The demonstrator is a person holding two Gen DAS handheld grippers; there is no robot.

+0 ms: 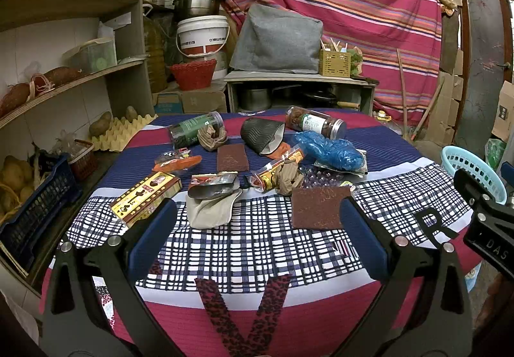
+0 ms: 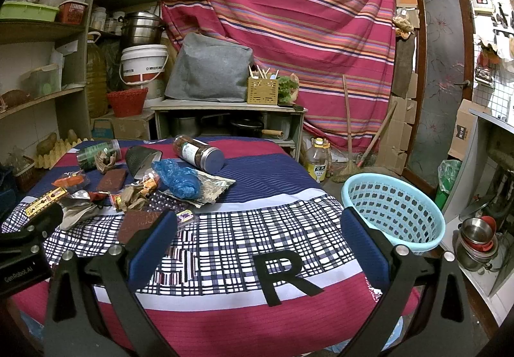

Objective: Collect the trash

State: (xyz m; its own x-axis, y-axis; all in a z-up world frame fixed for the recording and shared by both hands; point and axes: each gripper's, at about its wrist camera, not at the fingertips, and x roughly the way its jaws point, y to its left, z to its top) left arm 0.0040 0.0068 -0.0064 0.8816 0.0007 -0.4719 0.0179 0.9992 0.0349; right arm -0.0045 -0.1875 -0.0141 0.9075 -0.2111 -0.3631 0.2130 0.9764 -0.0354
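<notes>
Several pieces of trash lie scattered on the cloth-covered table (image 1: 257, 248): a brown scouring pad (image 1: 318, 207), a grey cloth (image 1: 212, 211), a foil wrapper (image 1: 213, 185), a yellow box (image 1: 146, 198), a blue plastic bag (image 1: 331, 150) and two jars (image 1: 316, 126). My left gripper (image 1: 257, 222) stands open just short of the pad and the cloth, holding nothing. My right gripper (image 2: 258, 238) is open over the table's near right part, empty. A light blue basket (image 2: 393, 211) sits off the table's right edge, beside the right finger. The blue bag (image 2: 180, 180) and the pad (image 2: 141, 225) lie left of the right gripper.
Shelves (image 1: 64, 36) with baskets and potatoes stand at the left. Behind the table are a low cabinet (image 1: 298, 90), a white bucket (image 1: 202, 36) and a striped curtain (image 1: 337, 4). Metal bowls (image 2: 478, 238) and a counter sit at the far right.
</notes>
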